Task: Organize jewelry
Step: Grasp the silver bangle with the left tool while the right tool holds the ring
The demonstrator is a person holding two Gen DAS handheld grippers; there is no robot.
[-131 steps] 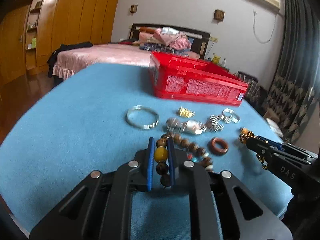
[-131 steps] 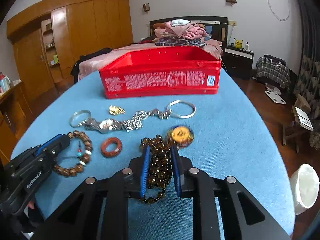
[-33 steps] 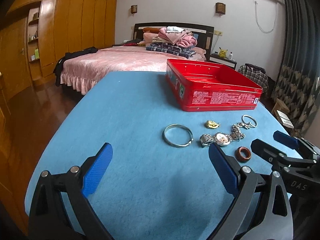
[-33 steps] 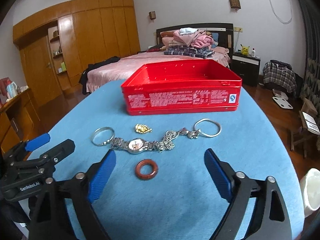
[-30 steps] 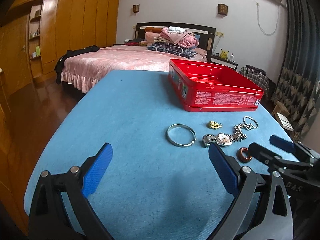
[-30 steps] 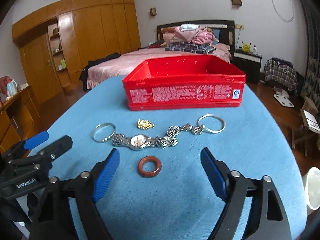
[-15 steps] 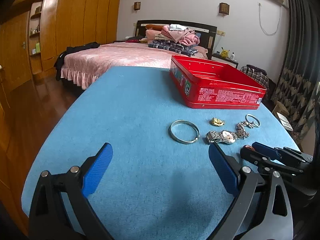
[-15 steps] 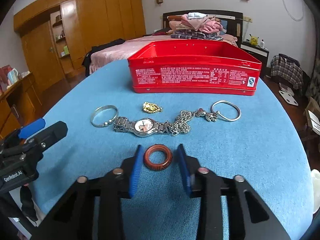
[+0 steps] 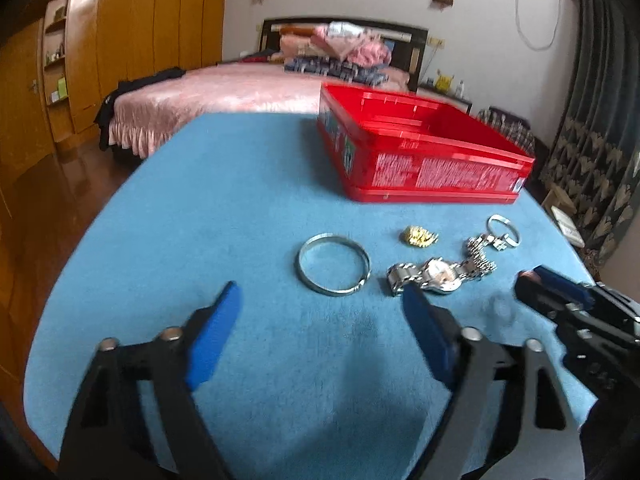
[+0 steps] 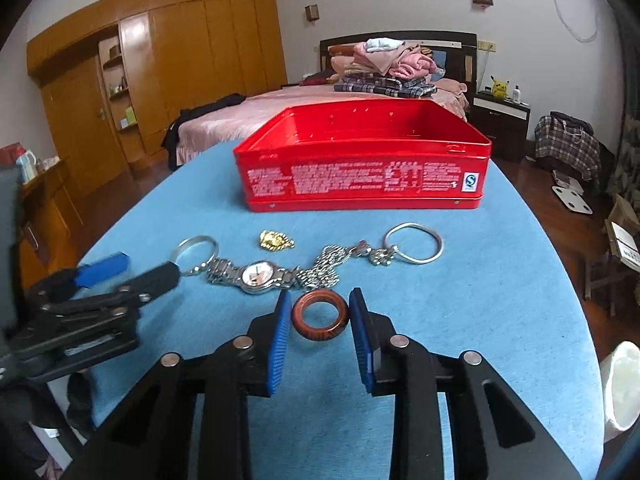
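Observation:
My right gripper is shut on a reddish-brown ring, pinched between its blue pads above the blue table. My left gripper is open and empty, a little short of a silver bangle. A silver watch lies just beyond the ring, with a silver chain, a second silver bangle and a small gold piece. The open red tin stands behind them. The right gripper also shows at the right of the left wrist view.
The table edge curves close on both sides. A white round object sits on the floor beyond the right edge. A bed with folded clothes and wooden wardrobes lie beyond the table.
My right gripper has closed tight on the reddish-brown ring and raised it a little. My left gripper has narrowed its opening and moved nearer the silver bangle.

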